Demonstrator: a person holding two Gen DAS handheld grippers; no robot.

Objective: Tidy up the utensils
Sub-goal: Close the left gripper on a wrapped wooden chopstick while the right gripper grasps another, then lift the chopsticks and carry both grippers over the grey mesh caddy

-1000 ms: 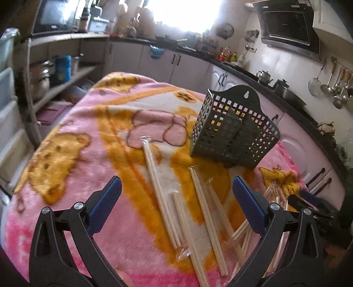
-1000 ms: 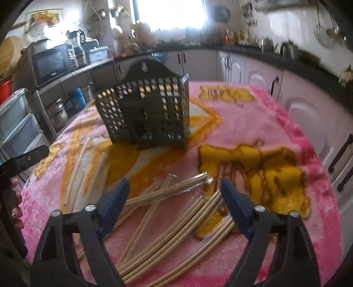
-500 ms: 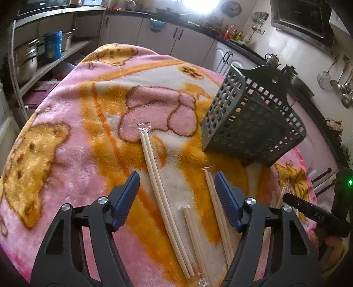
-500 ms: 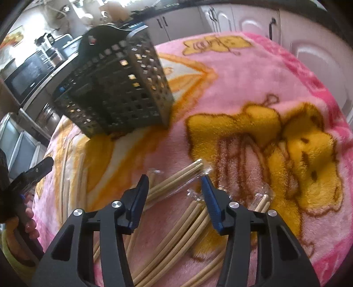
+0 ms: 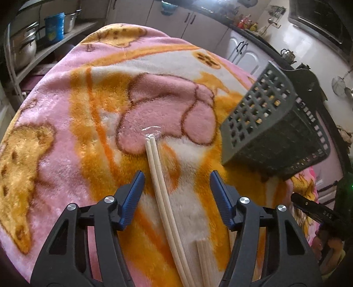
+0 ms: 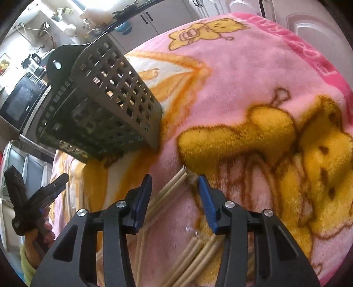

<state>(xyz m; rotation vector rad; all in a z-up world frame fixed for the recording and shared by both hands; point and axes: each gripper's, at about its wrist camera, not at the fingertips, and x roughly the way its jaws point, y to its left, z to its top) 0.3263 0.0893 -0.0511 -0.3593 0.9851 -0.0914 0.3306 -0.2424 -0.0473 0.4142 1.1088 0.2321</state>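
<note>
A wrapped pair of chopsticks point(image 5: 159, 176) lies flat on a fluffy pink and orange blanket point(image 5: 66, 123) that covers the worktop. In the left wrist view its long axis runs from the near edge away toward the far side, tips pointing at a pink cartoon patch, with a bit of clear wrapper crumpled at the far end. The left tool point(image 5: 177, 182) hangs over it with blue pads on either side; the jaws are closing, the pair lies between them, and the pads do not touch it. A second, shorter-looking pair point(image 5: 204, 260) lies just right of the first, near the bottom edge.

In the right wrist view another wrapped pair point(image 6: 171, 184) lies slanted, its far end pointing up and to the right toward a yellow bear print. The right tool point(image 6: 175, 187) straddles this pair; its jaws are also closing and the pads stand clear of it on both sides. More pairs point(image 6: 196, 258) lie in a loose heap nearer the camera, partly under the tool.

A dark grey lattice utensil basket point(image 6: 106, 106) stands on the blanket beyond the chopsticks, between the two tools, tilted in both views by the lens. Kitchen cabinets point(image 5: 187, 19) and a shelf with metal pots point(image 5: 24, 48) surround the worktop.
</note>
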